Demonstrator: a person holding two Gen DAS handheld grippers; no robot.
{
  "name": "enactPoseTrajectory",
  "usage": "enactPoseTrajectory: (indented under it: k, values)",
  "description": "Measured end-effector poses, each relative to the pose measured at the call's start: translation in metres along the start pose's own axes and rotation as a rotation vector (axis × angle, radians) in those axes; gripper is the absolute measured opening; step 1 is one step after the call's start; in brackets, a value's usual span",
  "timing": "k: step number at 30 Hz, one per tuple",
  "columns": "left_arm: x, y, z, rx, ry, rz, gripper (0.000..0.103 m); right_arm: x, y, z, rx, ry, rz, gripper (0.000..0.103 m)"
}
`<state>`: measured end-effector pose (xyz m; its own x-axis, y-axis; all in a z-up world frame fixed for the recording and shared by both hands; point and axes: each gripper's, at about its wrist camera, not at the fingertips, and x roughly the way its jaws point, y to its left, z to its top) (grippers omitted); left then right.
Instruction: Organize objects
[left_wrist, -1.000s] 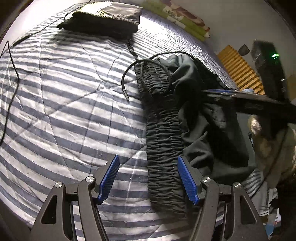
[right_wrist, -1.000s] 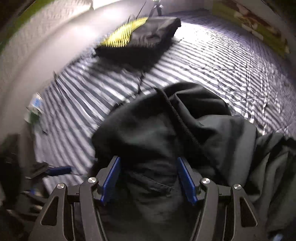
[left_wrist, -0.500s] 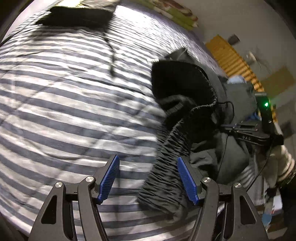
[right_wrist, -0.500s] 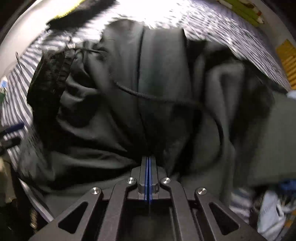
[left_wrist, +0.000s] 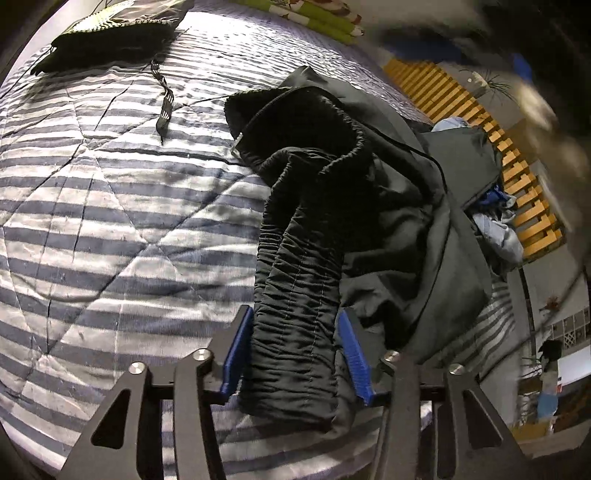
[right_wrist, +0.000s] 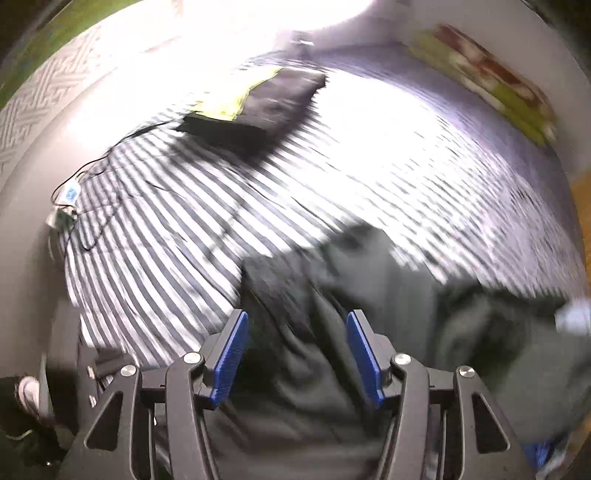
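Two grippers work one dark garment (left_wrist: 369, 192) heaped at the striped bed's (left_wrist: 110, 221) near right edge. The left gripper (left_wrist: 293, 354) straddles its ruched waistband, jaws apart, seemingly positioned to clamp. The right gripper (right_wrist: 297, 354) hovers spread above blurred folds. No legible writing.

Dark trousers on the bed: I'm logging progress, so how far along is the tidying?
Done: a folded garment lies at the far end of the striped quilt. In hand: the left gripper straddles the dark trousers' ruched waistband, jaws open. Left: the trousers lie crumpled; the right gripper is open.
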<state>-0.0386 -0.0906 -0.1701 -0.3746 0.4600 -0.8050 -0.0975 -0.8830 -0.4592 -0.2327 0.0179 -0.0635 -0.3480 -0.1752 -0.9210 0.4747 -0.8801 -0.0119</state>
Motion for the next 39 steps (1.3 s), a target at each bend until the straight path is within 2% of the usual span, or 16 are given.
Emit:
enactPoseTrajectory:
  k: [2, 4, 7, 12, 14, 15, 17, 18, 21, 22, 23, 24, 27, 29, 33, 39]
  values:
    - [0.003, 0.009, -0.003, -0.001, 0.000, -0.005, 0.038, 0.026, 0.022, 0.026, -0.053, 0.051, 0.008, 0.052]
    - [0.003, 0.014, -0.004, -0.018, -0.005, -0.032, 0.034, 0.057, 0.037, 0.041, -0.094, 0.109, 0.001, 0.052]
    - [0.003, 0.015, -0.007, -0.034, -0.010, -0.066, 0.030, 0.090, 0.051, 0.047, -0.141, 0.199, -0.006, 0.052]
    - [0.005, 0.014, -0.009, -0.034, -0.014, -0.094, 0.027, 0.125, 0.045, 0.040, -0.173, 0.287, -0.147, 0.050]
    - [0.004, 0.010, -0.010, -0.022, -0.015, -0.117, 0.027, 0.126, 0.030, 0.036, -0.130, 0.298, -0.152, 0.031]
    - [0.004, 0.008, -0.009, -0.015, -0.017, -0.122, 0.027, 0.124, 0.022, 0.035, -0.106, 0.299, -0.145, 0.011]
    - [0.005, 0.004, -0.007, -0.009, -0.027, -0.121, 0.030, 0.118, 0.005, 0.032, -0.039, 0.281, -0.145, 0.008]
    - [0.005, 0.004, -0.005, -0.014, -0.034, -0.126, 0.035, 0.112, -0.003, 0.030, -0.010, 0.260, -0.137, 0.006]
    - [0.003, 0.001, -0.004, -0.007, -0.040, -0.142, 0.034, 0.090, -0.031, 0.024, 0.115, 0.190, -0.096, 0.006]
    - [0.003, -0.004, -0.004, 0.017, -0.045, -0.131, 0.031, 0.082, -0.042, 0.022, 0.166, 0.162, -0.075, 0.005]
    - [0.002, -0.010, -0.004, 0.050, -0.053, -0.113, 0.021, 0.075, -0.051, 0.021, 0.213, 0.140, -0.057, 0.005]
    - [0.001, -0.017, -0.004, 0.088, -0.053, -0.104, 0.018, 0.069, -0.060, 0.021, 0.258, 0.121, -0.043, 0.005]
    - [-0.006, -0.028, -0.005, 0.142, -0.069, -0.096, 0.014, 0.053, -0.083, 0.023, 0.386, 0.072, 0.017, 0.005]
    - [-0.010, -0.027, -0.005, 0.141, -0.072, -0.091, 0.012, 0.044, -0.091, 0.022, 0.448, 0.041, 0.067, 0.005]
    - [-0.022, -0.012, 0.000, 0.100, -0.085, -0.067, 0.010, 0.035, -0.078, 0.032, 0.442, 0.015, 0.077, 0.005]
    - [-0.084, 0.053, 0.014, -0.009, -0.225, -0.004, 0.009, 0.000, -0.034, 0.091, 0.369, -0.100, 0.128, 0.005]
